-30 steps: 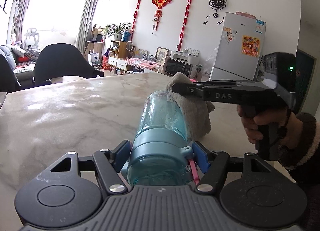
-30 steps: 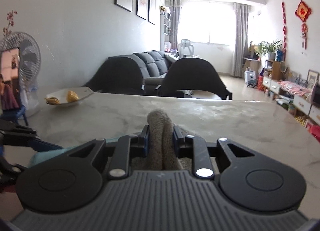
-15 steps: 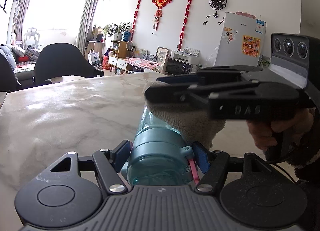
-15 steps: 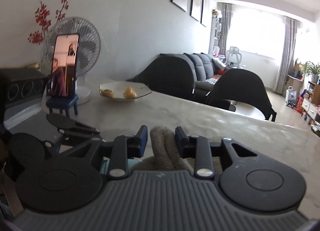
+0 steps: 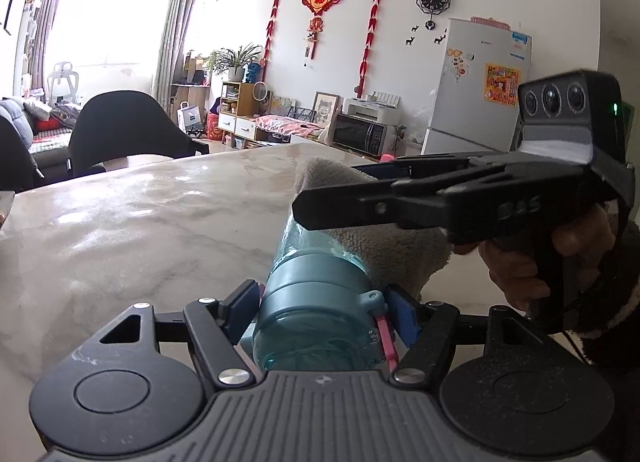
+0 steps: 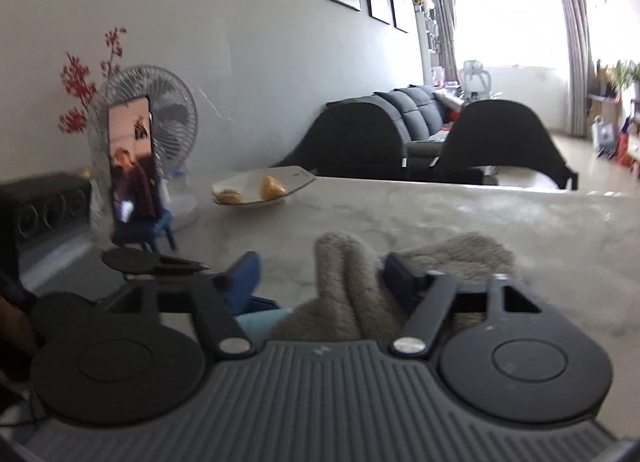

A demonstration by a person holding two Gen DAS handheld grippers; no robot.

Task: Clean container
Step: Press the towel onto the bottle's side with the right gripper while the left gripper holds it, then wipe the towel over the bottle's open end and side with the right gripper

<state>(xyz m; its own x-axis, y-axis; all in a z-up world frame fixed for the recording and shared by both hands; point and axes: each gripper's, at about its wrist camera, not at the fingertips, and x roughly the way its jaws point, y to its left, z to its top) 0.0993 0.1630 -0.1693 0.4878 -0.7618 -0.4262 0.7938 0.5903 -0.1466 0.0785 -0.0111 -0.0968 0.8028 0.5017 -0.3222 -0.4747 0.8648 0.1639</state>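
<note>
While your left gripper (image 5: 320, 302) pinches the slick, rigid bottle (image 5: 316, 294) at its cap, right gripper (image 6: 320, 274) is opening around the soft cloth (image 6: 352, 286); regrip its fold

blk grippers (image 5: 320, 298), blue pads (image 5: 402, 316), silver screws, "DAS" mark; dark fuzzy sleeve (image 5: 612, 302)

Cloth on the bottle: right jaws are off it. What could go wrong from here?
1. The cloth only lies draped over the bottle; the right gripper is opening and its pads no longer press it, so it may slide onto the table.
2. The left gripper clamps only the bottle's cap end, and the body sticks out forward; pushing on the far end could twist it in the grip.
</note>
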